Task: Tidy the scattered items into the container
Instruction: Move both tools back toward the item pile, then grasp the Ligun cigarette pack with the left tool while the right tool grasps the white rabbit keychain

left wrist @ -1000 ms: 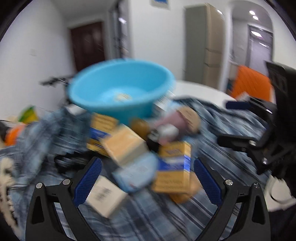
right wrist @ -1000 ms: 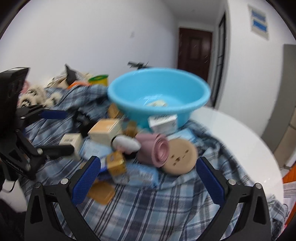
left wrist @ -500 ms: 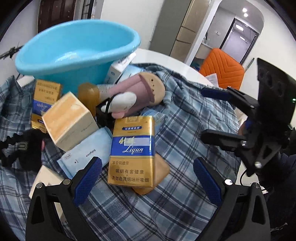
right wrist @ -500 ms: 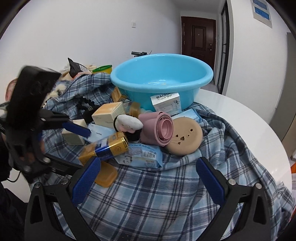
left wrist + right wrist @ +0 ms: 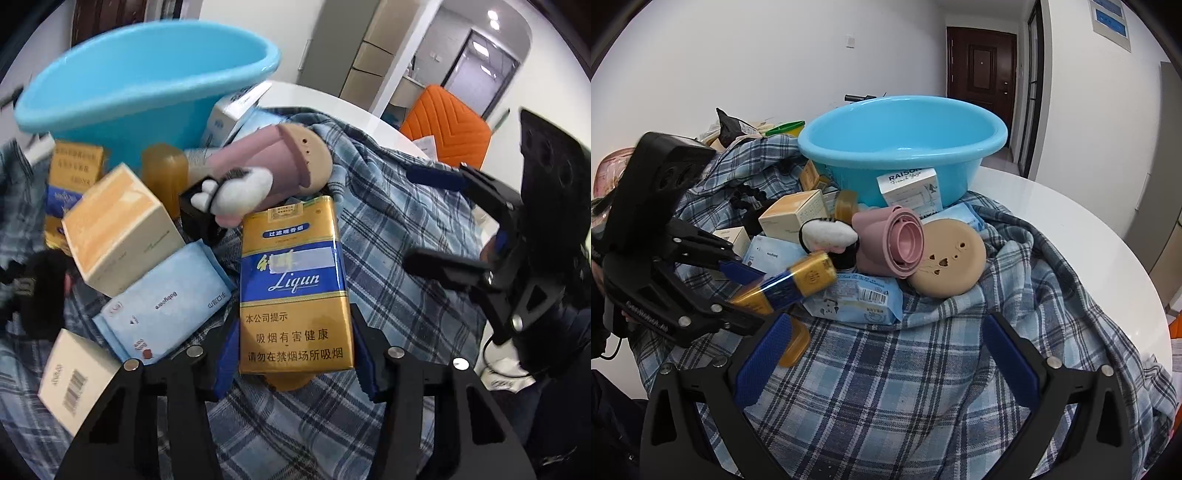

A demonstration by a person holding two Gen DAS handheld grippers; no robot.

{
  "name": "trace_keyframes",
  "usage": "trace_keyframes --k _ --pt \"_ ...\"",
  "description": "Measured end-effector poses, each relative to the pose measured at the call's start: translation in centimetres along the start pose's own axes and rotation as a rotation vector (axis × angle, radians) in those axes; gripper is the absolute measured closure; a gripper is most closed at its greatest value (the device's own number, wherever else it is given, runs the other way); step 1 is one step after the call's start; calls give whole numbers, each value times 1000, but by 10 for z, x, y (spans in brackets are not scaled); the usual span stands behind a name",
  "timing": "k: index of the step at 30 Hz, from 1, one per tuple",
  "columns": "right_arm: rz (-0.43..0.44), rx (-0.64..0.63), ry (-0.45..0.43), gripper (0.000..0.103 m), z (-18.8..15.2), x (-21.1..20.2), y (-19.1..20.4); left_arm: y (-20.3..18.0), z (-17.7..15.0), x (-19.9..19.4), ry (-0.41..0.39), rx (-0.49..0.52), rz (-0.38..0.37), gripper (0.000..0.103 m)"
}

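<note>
A gold and blue cigarette pack (image 5: 293,280) lies between the blue pads of my left gripper (image 5: 293,321), whose jaws are closing and touch both long sides. In the right wrist view the pack (image 5: 801,282) sits tilted in that left gripper (image 5: 757,295). Behind the pile stands the blue basin (image 5: 129,122) (image 5: 960,173). My right gripper (image 5: 886,325) hangs open over the plaid cloth (image 5: 923,369) with nothing between its fingers; it also shows at the right of the left wrist view (image 5: 432,218).
Piled before the basin are a cream box (image 5: 794,214), a pink folded cup (image 5: 890,240), a tan round lid (image 5: 949,266), a white fluffy item (image 5: 827,232), a blue wipes pack (image 5: 857,299) and a RAISON box (image 5: 910,186). The white table edge (image 5: 1071,221) curves at right.
My left gripper came down and forward onto the pile, and its jaws have narrowed from wide apart to both sides of the cigarette pack. The right gripper has barely moved.
</note>
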State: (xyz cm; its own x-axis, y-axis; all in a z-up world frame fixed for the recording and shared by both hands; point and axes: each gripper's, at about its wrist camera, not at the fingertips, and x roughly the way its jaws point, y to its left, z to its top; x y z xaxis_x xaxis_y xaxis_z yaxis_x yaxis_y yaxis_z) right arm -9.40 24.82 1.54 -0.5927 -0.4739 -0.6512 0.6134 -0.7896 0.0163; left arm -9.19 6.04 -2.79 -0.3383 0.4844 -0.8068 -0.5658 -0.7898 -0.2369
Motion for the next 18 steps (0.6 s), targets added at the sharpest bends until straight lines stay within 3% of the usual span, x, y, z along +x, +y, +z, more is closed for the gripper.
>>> trace_keyframes --k 11,18 --pt "-1 10 18 1 0 2 -4 7 -14 -34 -65 -34 105 48" --pt "2 -69 14 1 16 10 3 23 -27 -44 -68 -93 171 48"
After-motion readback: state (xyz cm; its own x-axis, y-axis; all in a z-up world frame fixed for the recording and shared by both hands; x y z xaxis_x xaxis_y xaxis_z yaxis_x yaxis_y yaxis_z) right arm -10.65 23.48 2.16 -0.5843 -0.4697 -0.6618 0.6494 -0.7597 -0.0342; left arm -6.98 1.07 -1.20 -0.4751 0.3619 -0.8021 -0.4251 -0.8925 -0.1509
